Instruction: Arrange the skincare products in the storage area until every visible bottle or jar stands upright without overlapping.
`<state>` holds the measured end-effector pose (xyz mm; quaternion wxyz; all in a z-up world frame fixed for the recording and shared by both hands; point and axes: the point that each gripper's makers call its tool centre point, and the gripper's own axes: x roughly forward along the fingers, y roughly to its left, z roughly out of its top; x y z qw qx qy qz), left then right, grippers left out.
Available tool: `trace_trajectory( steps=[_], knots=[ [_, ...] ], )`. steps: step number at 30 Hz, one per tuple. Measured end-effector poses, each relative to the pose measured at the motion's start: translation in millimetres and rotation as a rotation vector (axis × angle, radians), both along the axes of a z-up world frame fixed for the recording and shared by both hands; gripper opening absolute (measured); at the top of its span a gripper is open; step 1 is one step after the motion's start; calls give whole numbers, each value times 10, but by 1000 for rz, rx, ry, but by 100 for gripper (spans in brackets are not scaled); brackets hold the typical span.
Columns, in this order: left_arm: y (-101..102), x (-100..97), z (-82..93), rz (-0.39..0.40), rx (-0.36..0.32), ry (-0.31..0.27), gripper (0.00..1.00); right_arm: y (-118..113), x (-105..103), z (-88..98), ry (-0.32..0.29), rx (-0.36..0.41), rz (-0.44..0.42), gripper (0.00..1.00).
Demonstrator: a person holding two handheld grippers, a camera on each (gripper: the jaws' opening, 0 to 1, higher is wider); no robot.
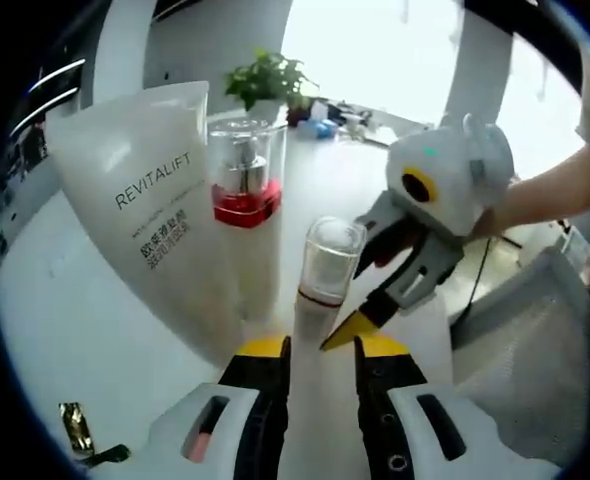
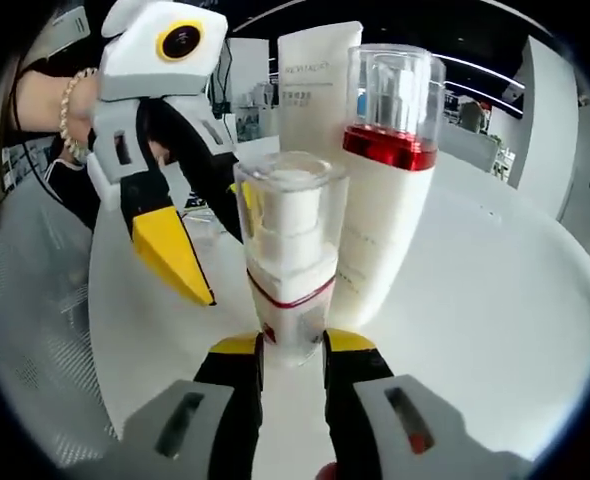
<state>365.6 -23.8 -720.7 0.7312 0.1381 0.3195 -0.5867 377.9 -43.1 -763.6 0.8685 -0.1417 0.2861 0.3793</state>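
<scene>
In the right gripper view, the right gripper (image 2: 292, 350) sits at bottom centre, its two yellow-tipped jaws on either side of the base of a small pump bottle (image 2: 290, 265). The bottle stands upright on the white table (image 2: 495, 300), white with a thin red band and a clear cap. Each jaw tip lies right against the bottle's foot, so the jaws look closed on it. Just behind and right of it stands a taller bottle (image 2: 380, 210) with a red collar and clear cap, touching or nearly touching the small one; which, I cannot tell. Behind both, at top centre, a white tube (image 2: 315, 85) stands upright. The left gripper (image 2: 190, 260) comes in from the upper left, held by a hand with a bead bracelet (image 2: 70, 110), one yellow tip pointing down just left of the small bottle; its second jaw is hidden, so I cannot tell its state here.

In the left gripper view, the left gripper (image 1: 320, 350) shows at bottom centre with its jaws apart, the small pump bottle (image 1: 325, 275) just beyond the gap, not between the tips. The right gripper (image 1: 375, 315) reaches in from the right at the bottle's base. The tube (image 1: 145, 210), printed REVITALIFT, fills the upper left, the red-collared bottle (image 1: 245, 190) beside it. A grey mesh basket (image 1: 530, 350) lies at lower right.
</scene>
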Motion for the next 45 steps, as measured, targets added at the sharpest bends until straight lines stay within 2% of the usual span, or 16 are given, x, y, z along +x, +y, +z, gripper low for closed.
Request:
trace_trajectory(
  steps=[14, 28, 39, 45],
  knots=[
    [32, 18, 2, 14, -5, 4, 21, 33, 42, -5, 4, 6, 23, 23],
    [46, 4, -21, 18, -1, 10, 21, 29, 58, -4, -1, -3, 138, 23],
    [50, 5, -28, 19, 1, 11, 21, 26, 84, -3, 9, 6, 139, 23],
    [56, 10, -19, 20, 0, 10, 21, 13, 65, -24, 23, 2, 129, 27]
  ],
)
